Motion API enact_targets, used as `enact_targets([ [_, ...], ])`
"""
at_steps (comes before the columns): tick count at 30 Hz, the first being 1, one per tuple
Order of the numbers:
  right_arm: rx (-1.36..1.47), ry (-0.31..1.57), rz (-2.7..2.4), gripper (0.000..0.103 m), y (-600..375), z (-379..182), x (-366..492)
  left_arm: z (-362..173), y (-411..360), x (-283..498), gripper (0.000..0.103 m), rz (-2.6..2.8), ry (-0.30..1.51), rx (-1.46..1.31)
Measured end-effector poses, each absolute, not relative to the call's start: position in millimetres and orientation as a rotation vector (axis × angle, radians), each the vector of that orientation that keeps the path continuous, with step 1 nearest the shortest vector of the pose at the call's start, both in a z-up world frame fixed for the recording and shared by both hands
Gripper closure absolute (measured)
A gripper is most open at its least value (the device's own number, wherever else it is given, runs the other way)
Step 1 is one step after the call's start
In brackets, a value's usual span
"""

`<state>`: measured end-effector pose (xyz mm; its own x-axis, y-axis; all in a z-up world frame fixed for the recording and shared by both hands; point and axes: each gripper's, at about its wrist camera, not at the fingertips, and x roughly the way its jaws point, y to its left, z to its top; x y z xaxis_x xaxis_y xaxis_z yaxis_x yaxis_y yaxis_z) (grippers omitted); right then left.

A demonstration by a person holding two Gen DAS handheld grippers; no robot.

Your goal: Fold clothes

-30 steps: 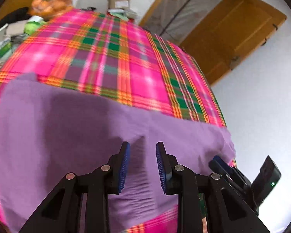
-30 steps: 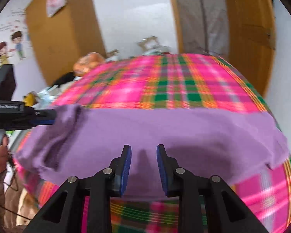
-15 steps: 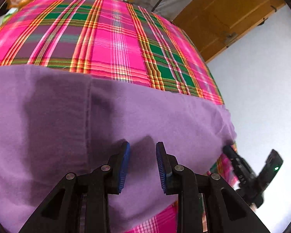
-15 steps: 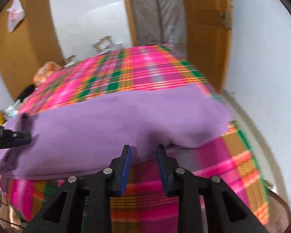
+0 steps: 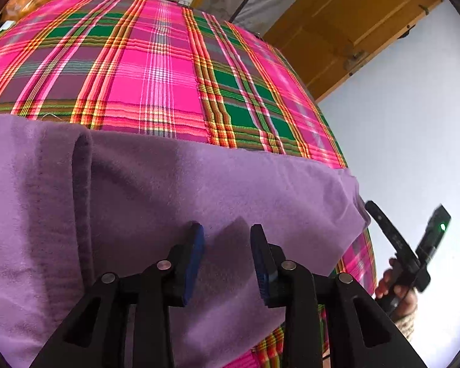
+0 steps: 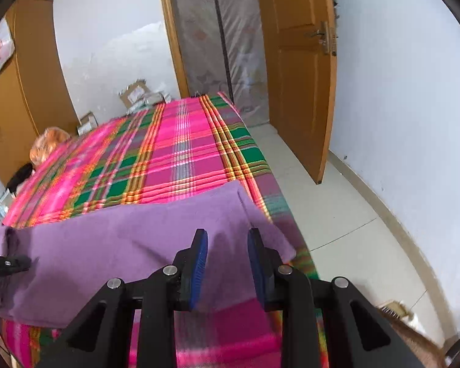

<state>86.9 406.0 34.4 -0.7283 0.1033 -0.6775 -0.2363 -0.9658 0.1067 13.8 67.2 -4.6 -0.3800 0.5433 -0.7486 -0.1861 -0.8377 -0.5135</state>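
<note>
On the plaid bed [image 5: 156, 70], near its front edge, the purple cloth [image 5: 199, 184] is lying spread flat, with one raised fold running down its left part. Both claws are hanging over it with jaws apart and nothing between them: the left gripper [image 5: 227, 239] above the middle, the right gripper [image 6: 227, 242] above the right end. As I judge it, a grab here is risking a pinch of the bedcover along with the cloth, since both are lying flush; the right end, sitting close to the bed's corner, is also liable to slide off toward the floor [image 6: 337, 214] if tugged. Cardboard boxes [image 6: 135, 92] are standing beyond the bed; I cannot tell their contents.
</note>
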Motion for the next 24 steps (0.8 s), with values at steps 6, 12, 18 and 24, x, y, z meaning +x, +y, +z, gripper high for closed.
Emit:
enact_targets([
  [6, -1.149, 0.175, 2.755, 0.076, 410.5, 31.8, 52.0, -3.5, 74.3, 14.4, 0.07, 2.267, -0.426, -1.387],
  [12, -1.266, 0.162, 2.757, 0.074, 412.6, 18.7, 30.1, -2.0, 83.6, 13.3, 0.065, 2.296, -0.365, -1.362],
  [18, -1.282, 0.12, 2.8, 0.087, 410.3, 17.9, 23.3, -1.9, 87.2, 11.2, 0.064, 2.314, -0.342, -1.35],
  [24, -1.203, 0.091, 2.819, 0.097, 413.9, 27.8, 20.5, -2.0, 87.6, 10.5, 0.064, 2.314, -0.356, -1.357],
])
